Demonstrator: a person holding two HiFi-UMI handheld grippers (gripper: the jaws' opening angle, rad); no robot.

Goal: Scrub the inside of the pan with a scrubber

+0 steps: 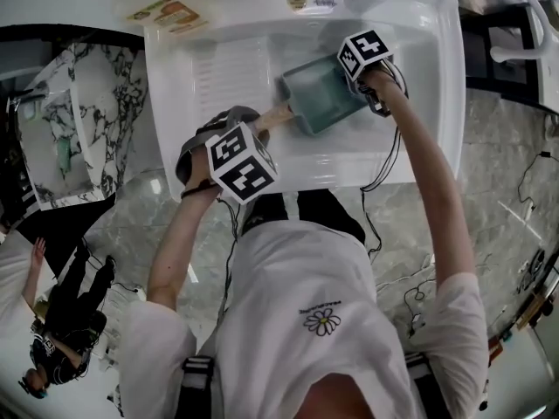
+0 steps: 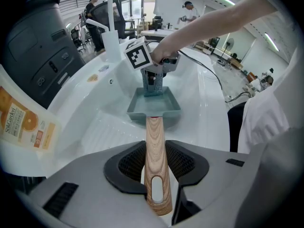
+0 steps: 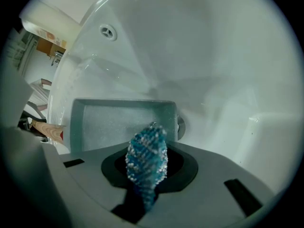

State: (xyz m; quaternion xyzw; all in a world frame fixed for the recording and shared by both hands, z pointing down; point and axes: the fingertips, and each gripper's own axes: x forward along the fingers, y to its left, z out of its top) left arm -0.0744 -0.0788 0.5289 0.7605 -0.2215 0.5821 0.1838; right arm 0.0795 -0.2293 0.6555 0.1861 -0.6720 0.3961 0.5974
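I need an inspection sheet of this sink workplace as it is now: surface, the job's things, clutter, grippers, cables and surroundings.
Surface: white sink, looks clean, with the pan in its basin.
Job's things: grey pan, its wooden handle pointing toward the person; blue scrubber over the pan's inside, contact unclear.
Clutter: printed pouch on the sink's far left rim.
Grippers: left gripper shut on the handle; right gripper shut on the scrubber.
Cables: black cable hangs over the sink's front edge; more cables on the floor.
Surroundings: marble floor; a bystander at lower left.
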